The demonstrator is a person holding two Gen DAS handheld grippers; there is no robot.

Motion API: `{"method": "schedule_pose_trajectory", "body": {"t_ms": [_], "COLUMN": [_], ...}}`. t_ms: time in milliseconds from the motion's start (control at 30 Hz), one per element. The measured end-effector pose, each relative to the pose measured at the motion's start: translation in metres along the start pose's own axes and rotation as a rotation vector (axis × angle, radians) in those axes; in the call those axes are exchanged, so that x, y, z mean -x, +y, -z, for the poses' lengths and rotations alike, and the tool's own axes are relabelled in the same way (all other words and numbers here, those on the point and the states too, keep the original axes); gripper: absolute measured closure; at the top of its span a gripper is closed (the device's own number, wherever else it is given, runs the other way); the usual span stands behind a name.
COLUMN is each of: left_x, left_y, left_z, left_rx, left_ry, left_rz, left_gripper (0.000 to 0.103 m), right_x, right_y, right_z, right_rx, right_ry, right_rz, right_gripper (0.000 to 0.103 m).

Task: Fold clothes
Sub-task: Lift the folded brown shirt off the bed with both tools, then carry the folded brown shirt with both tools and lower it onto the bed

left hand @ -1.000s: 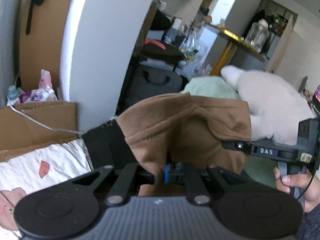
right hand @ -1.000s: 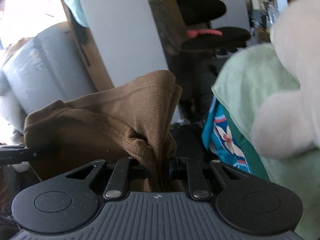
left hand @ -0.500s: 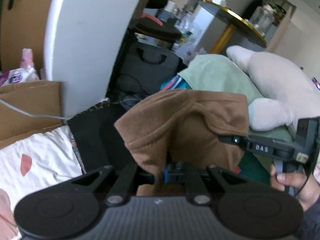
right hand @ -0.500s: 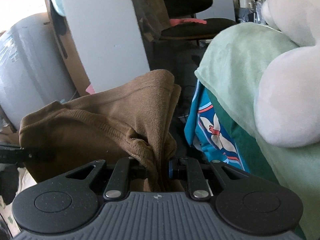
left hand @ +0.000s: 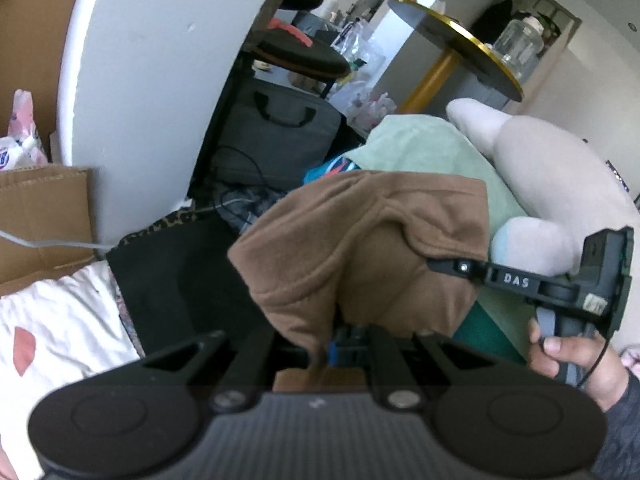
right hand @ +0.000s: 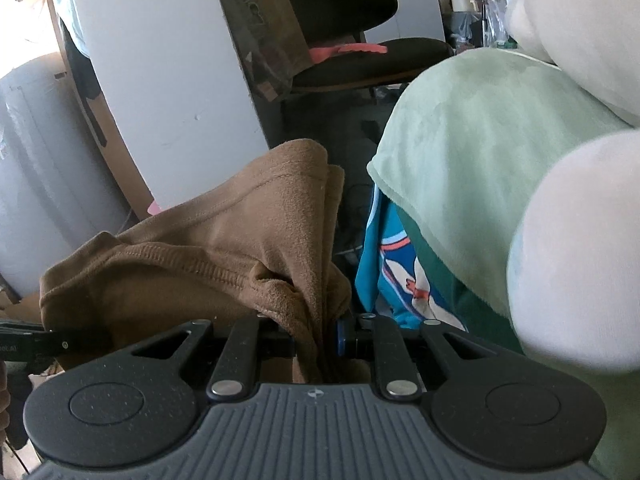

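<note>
A brown garment (left hand: 360,240) hangs in the air, stretched between my two grippers. My left gripper (left hand: 336,340) is shut on one bunched edge of it, close under the camera. In the left wrist view the right gripper (left hand: 436,266) comes in from the right, held by a hand (left hand: 568,356), and pinches the cloth's other end. In the right wrist view the brown garment (right hand: 224,248) is gathered into thick folds between the jaws of my right gripper (right hand: 320,340), which is shut on it. The left gripper's finger (right hand: 60,344) shows at the far left edge, against the cloth.
A pale green blanket (right hand: 472,152) and a white plush toy (left hand: 540,176) lie to the right, over a blue patterned cloth (right hand: 392,272). A white floral sheet (left hand: 52,320) and a black cloth (left hand: 176,280) lie lower left. A white panel (left hand: 160,60), cardboard boxes (left hand: 44,208) and a chair (right hand: 360,60) stand behind.
Both grippers have sunk and moved forward with the brown garment still held between them. The green blanket and plush toy now loom larger on the right. Neither grip has changed.
</note>
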State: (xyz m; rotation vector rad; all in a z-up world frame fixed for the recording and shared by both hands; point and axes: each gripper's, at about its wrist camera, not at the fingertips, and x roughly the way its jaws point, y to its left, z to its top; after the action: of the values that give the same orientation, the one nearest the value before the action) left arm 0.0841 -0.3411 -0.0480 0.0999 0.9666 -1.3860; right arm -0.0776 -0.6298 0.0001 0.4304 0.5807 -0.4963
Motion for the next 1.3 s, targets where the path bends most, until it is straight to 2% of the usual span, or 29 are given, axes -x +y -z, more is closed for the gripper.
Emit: {"method": "schedule_pose_trajectory", "body": {"t_ms": [367,467,600,900,1067,1300], "left_x": [-0.032,-0.046,-0.059,-0.100,-0.127,-0.157], "left_y": [0.049,0.061,0.082,0.131,0.158,0.188], "left_z": [0.007,0.010,0.008,-0.023,-0.039,-0.051], "left_rx": [0.123,0.117,0.144,0.125,0.109,0.153], "left_ry": [0.022,0.044,0.033,-0.014,-0.003,-0.006], "left_rz": [-0.026,-0.041,-0.048,-0.111,-0.138,-0.159], "left_gripper": [0.095,0.095,0.095,0.095,0.096,0.097], "right_x": [-0.069,-0.091,-0.120,-0.191,-0.232,-0.277], "right_y": [0.010,0.009,0.008,0.006,0.002,-0.005], "right_z": [0.003,0.006,0.007,-0.005,-0.015,-0.019], "right_rx": [0.033,0.023,0.047,0.113,0.134,0.157], "right_ry": [0.035,0.046,0.059,0.089,0.137,0.193], "right_rz": [0.008,0.006,-0.007,-0.042,-0.072,-0.071], "right_gripper": [0.086,0.086,0.086,0.085,0.085,0.085]}}
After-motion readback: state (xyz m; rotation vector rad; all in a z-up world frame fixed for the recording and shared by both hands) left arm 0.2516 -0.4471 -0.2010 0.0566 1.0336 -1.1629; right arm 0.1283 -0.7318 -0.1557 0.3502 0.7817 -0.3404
